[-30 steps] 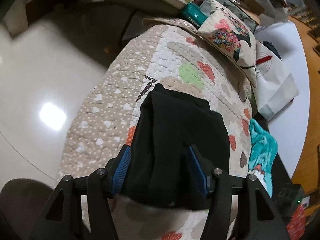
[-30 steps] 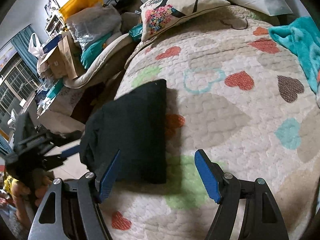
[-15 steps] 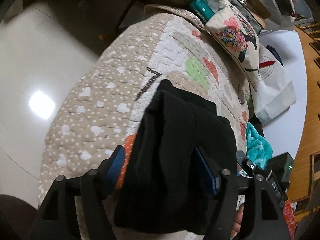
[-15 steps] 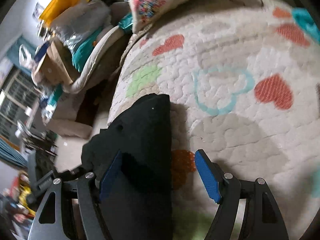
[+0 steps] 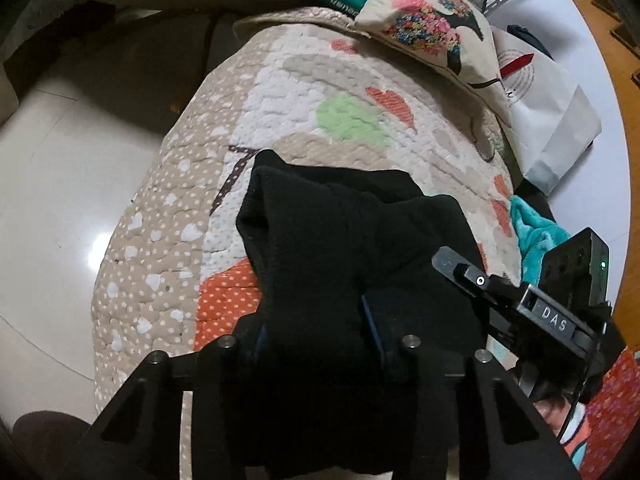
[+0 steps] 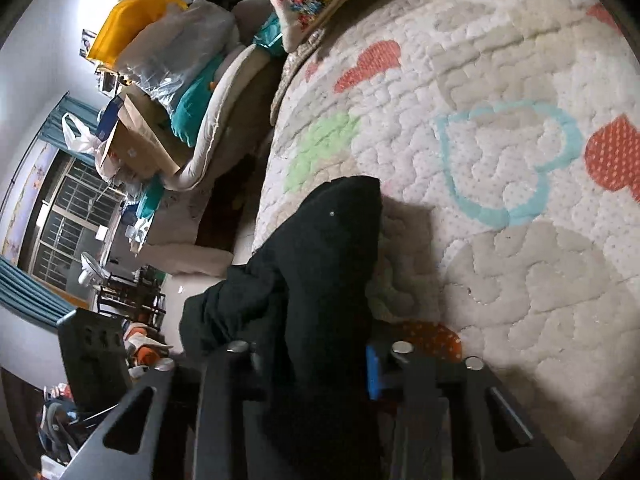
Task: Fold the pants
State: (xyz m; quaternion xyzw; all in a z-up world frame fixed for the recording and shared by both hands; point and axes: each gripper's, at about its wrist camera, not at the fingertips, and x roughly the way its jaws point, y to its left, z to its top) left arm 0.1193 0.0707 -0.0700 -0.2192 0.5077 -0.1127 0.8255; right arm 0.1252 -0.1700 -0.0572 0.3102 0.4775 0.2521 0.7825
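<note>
The black pants (image 5: 344, 240) lie folded in a thick bundle on the heart-patterned quilt (image 5: 280, 92). My left gripper (image 5: 316, 332) is shut on the near end of the pants, its fingers mostly buried in the cloth. My right gripper (image 6: 312, 364) is shut on the pants (image 6: 328, 248) too, from the other side, with the blue pad of one finger (image 6: 372, 372) showing. The right gripper's body (image 5: 532, 304) shows at the right in the left wrist view.
A flowered pillow (image 5: 432, 24) and a white paper bag (image 5: 548, 116) lie at the quilt's far end. A teal cloth (image 5: 532, 236) lies at its right edge. The shiny floor (image 5: 60, 184) is on the left. Piled boxes and bags (image 6: 160, 80) stand beyond the bed.
Both grippers have closed on the pants; one second ago both stood open around them. The right gripper has moved left onto the bundle.
</note>
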